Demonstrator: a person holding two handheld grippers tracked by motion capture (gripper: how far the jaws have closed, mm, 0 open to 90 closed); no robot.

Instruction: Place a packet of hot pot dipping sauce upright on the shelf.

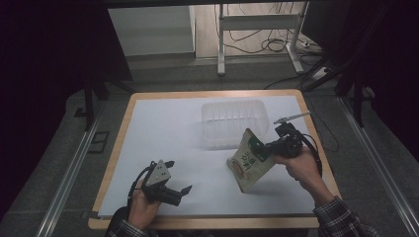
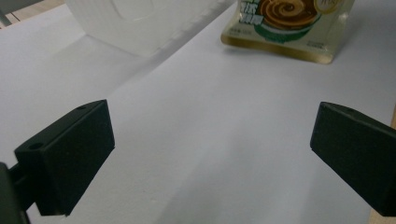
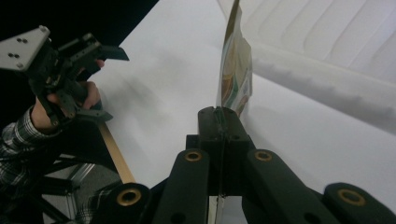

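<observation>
High view: my right claw (image 1: pixel 261 147) is clamped on the pouch's (image 1: pixel 249 163) top edge, with the clear tub (image 1: pixel 232 121) near at eleven o'clock. My left claw (image 1: pixel 180 190) rests on the surface (image 1: pixel 163 128) with its pads apart, farther off.

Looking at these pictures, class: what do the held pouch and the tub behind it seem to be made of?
Pouch: probably glossy printed plastic film; thin flat edge pinched in the right gripper, sheen on print.
Tub: likely translucent, ribbed plastic; the white table cover shows faintly through it.

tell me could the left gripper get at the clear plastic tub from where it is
Probably yes. The left gripper has its jaws open, and bare white sheet lies between it and the plastic tub. The snack pouch in the right gripper sits off to one side.
</observation>
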